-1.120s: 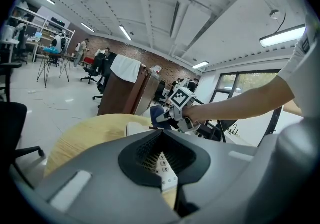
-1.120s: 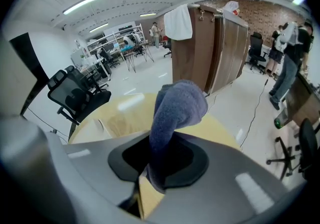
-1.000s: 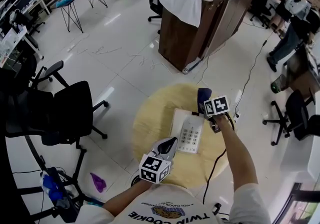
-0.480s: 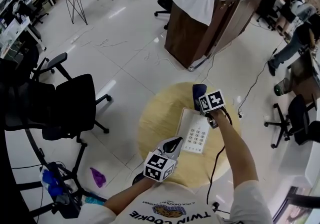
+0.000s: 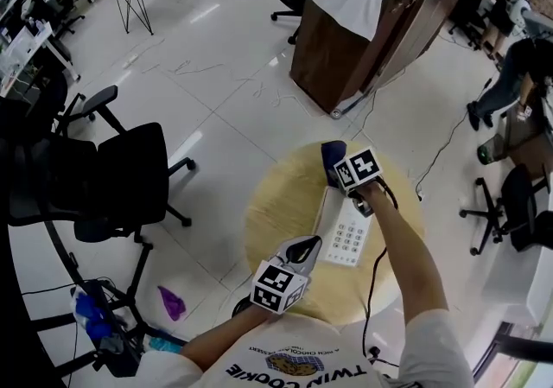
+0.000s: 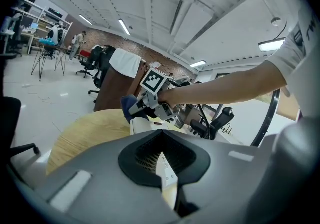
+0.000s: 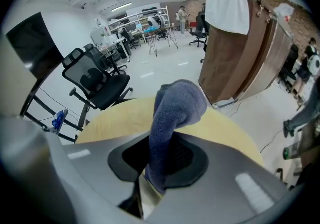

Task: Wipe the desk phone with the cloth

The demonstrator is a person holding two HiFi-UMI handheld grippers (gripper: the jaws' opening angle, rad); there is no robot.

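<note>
Two grippers: the right gripper (image 5: 340, 174) clamps the fuzzy blue cloth (image 5: 329, 155) at the top end of the white keypad desk phone (image 5: 347, 232) mid-frame, presumably for wiping, while the left gripper (image 5: 303, 248) sits pinched together, empty, just below it.

A white desk phone (image 5: 347, 238) lay keypad-up on the round, pale wooden worktop (image 5: 276, 213). The right claw (image 5: 339, 172) hung over the phone's far end, a dark blue cloth (image 5: 331, 155) bunched at its tip, seemingly pinched there. The left claw (image 5: 304, 248) pointed at the phone's near left edge, just beside it.
</note>
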